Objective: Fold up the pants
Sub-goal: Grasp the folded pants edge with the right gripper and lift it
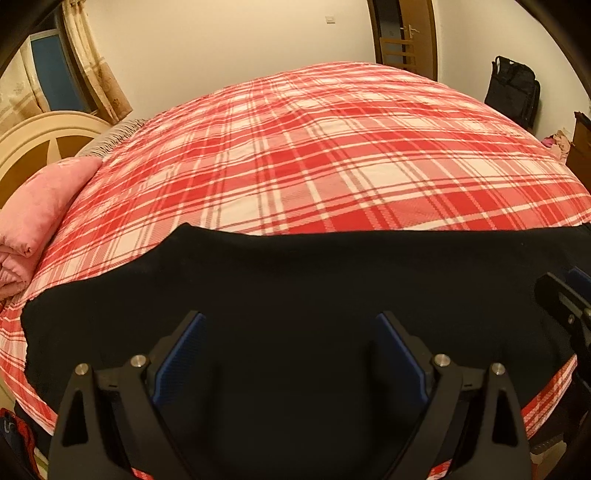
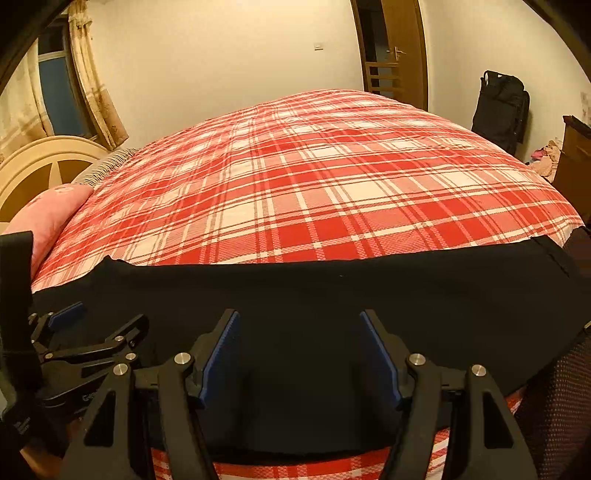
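Observation:
The black pants lie flat across the near edge of a bed with a red and white plaid cover. They also show in the right wrist view. My left gripper is open and empty, its blue pads above the pants' near part. My right gripper is open and empty over the pants too. The right gripper shows at the right edge of the left wrist view. The left gripper shows at the left of the right wrist view.
A pink pillow lies at the bed's left by a cream headboard. A black bag stands against the far wall at the right. A wooden door is behind the bed. A dark cabinet stands at the right.

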The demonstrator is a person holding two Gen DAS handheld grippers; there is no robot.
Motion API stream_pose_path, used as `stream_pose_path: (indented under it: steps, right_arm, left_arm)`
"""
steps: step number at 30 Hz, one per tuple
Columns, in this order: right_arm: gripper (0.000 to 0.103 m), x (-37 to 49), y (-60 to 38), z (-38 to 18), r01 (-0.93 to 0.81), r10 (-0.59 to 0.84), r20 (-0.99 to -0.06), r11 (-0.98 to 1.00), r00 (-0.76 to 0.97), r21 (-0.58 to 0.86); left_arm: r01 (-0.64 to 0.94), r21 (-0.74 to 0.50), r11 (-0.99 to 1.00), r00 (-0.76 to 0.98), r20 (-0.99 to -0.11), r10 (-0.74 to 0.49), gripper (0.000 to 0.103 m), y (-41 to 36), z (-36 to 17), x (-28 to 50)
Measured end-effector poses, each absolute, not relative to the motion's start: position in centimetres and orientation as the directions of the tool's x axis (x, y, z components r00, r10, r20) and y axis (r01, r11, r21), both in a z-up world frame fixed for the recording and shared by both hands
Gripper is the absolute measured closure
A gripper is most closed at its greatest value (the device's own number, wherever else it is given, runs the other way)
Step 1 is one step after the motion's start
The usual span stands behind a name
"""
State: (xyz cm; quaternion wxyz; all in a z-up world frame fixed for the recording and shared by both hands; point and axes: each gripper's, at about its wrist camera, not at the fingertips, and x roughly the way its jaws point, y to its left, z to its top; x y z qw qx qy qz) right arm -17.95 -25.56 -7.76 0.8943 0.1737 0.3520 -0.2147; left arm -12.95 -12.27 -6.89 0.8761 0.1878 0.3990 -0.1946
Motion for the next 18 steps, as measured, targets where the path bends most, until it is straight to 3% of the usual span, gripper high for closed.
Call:
stream_pose_path:
  steps: [9,18]
  right_arm:
    - [0.036,-19.3,-27.3,-6.8,0.532,-0.280,-0.679,0.825,0.678,0.191]
    - [0.036,-31.4,-40.6,-3.9,0.834,-0.623,-0.638,0.549,0.453,0.056]
  left_arm:
    - [0.460,0.109,0.881,0.591,-0.778,-0.213,0.008,-11.0,-6.9,-12.3]
    - [0.477,0.095,0.874,0.564,-0.796,-0.221,0.008,-11.6,-8.0,-12.5]
